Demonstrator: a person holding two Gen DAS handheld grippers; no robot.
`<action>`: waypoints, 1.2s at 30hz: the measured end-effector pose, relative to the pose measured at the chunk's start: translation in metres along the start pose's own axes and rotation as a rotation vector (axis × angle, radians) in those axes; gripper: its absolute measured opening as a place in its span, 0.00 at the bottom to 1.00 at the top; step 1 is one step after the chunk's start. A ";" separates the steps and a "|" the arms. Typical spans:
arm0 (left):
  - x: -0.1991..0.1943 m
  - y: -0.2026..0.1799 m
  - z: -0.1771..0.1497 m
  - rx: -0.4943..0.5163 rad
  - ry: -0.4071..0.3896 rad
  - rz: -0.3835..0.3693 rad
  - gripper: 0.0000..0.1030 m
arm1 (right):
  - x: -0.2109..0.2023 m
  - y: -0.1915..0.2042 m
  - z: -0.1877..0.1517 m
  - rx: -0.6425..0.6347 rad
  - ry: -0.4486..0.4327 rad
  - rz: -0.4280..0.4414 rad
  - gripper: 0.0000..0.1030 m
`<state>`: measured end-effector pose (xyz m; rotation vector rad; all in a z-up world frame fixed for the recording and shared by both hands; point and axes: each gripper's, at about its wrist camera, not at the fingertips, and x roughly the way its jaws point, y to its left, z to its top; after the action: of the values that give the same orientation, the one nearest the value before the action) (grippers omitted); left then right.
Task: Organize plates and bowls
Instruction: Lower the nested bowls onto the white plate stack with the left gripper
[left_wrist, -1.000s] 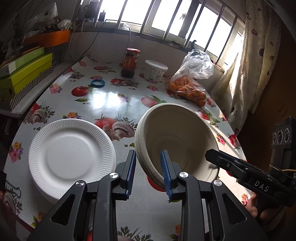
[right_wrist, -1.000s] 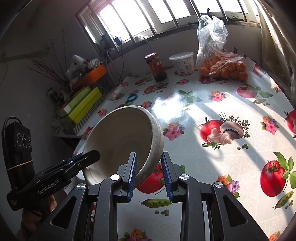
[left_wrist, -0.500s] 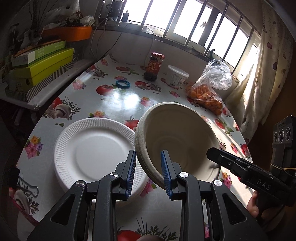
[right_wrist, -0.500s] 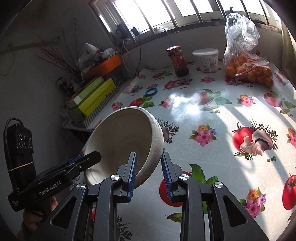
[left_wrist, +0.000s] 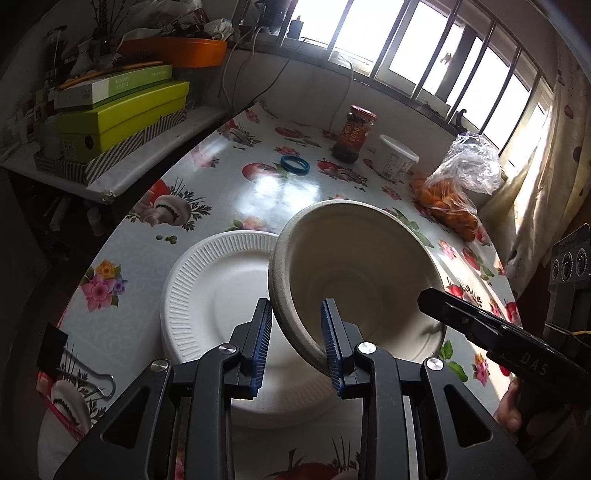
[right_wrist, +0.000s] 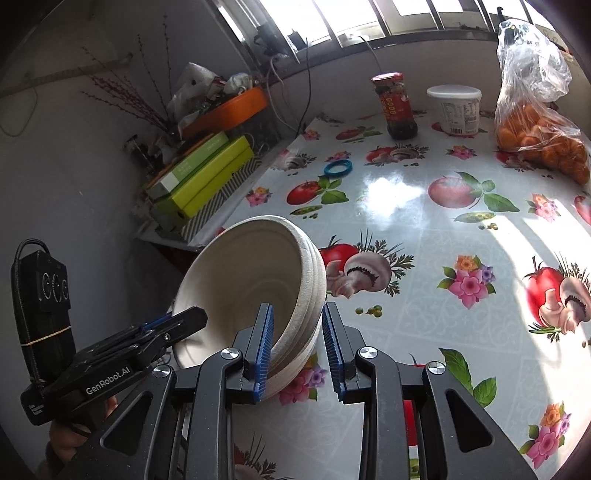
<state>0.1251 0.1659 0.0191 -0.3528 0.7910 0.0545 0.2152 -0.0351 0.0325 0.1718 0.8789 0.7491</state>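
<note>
A stack of beige paper bowls (left_wrist: 362, 266) is held tilted in the air between both grippers. My left gripper (left_wrist: 295, 347) is shut on its near-left rim. My right gripper (right_wrist: 299, 347) is shut on the opposite rim, and the bowls also show in the right wrist view (right_wrist: 255, 284). The right gripper shows in the left wrist view (left_wrist: 480, 332) at the bowls' right side. A stack of white ribbed paper plates (left_wrist: 218, 288) lies on the table, just left of and under the bowls.
The round table (right_wrist: 424, 229) has a tomato and mushroom oilcloth. At the far side stand a dark jar (left_wrist: 354, 134), a white tub (left_wrist: 397, 162), a bag of oranges (left_wrist: 450, 199) and a blue ring (left_wrist: 294, 165). Green boxes (left_wrist: 118, 114) sit on a left shelf.
Both grippers have carried the bowl stack leftward, so it now hangs over the right edge of the plate stack. The grips have not changed.
</note>
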 end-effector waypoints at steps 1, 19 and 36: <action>0.000 0.002 0.000 -0.001 -0.002 0.005 0.28 | 0.002 0.002 0.001 -0.003 0.003 0.004 0.26; 0.003 0.039 0.003 -0.055 0.012 0.061 0.28 | 0.045 0.021 0.005 -0.017 0.066 0.047 0.26; 0.005 0.045 0.002 -0.057 0.014 0.072 0.28 | 0.056 0.023 0.003 -0.008 0.077 0.044 0.26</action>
<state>0.1222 0.2082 0.0037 -0.3793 0.8173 0.1420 0.2281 0.0192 0.0094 0.1563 0.9479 0.8040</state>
